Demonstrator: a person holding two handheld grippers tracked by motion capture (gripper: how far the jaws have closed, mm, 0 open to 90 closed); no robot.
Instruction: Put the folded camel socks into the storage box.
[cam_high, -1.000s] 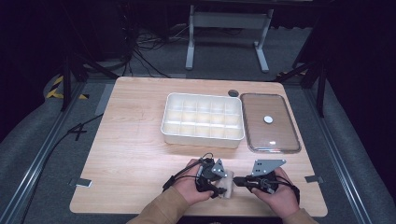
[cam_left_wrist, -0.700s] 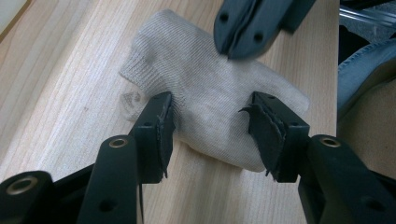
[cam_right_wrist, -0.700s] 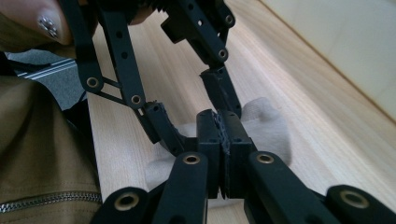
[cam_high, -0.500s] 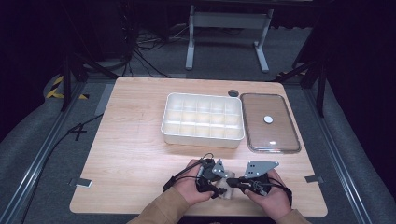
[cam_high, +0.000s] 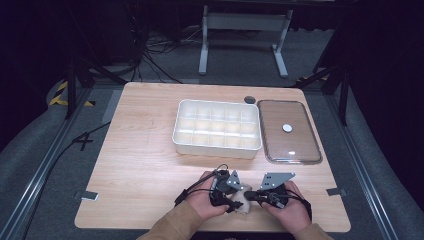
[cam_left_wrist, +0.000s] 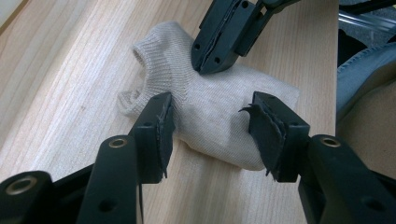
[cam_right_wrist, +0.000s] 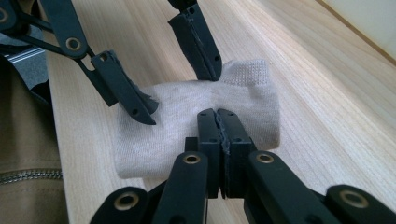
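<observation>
A beige sock (cam_high: 245, 205) (cam_left_wrist: 210, 107) (cam_right_wrist: 177, 130) lies bunched on the wooden table close to its front edge. My left gripper (cam_high: 238, 200) (cam_left_wrist: 212, 128) straddles the sock across its width, and its jaws press in on the fabric from both sides. Seen from the right gripper view, the left gripper (cam_right_wrist: 177, 93) has one jaw on the sock's near part and one at its far edge. My right gripper (cam_high: 251, 195) (cam_right_wrist: 217, 114) is shut, its joined tips resting on top of the sock. From the left gripper view, the right gripper (cam_left_wrist: 208, 67) pokes into the sock near the cuff.
A white compartment tray (cam_high: 216, 146) stands at mid-table, with a clear lid (cam_high: 301, 156) flat to its right bearing a small white disc (cam_high: 287, 128). The table's front edge runs just behind both hands. A tan sleeve (cam_right_wrist: 23, 163) sits at the left.
My right gripper has moved left from a short way off until its tips meet the sock. The left gripper and the sock have stayed in place.
</observation>
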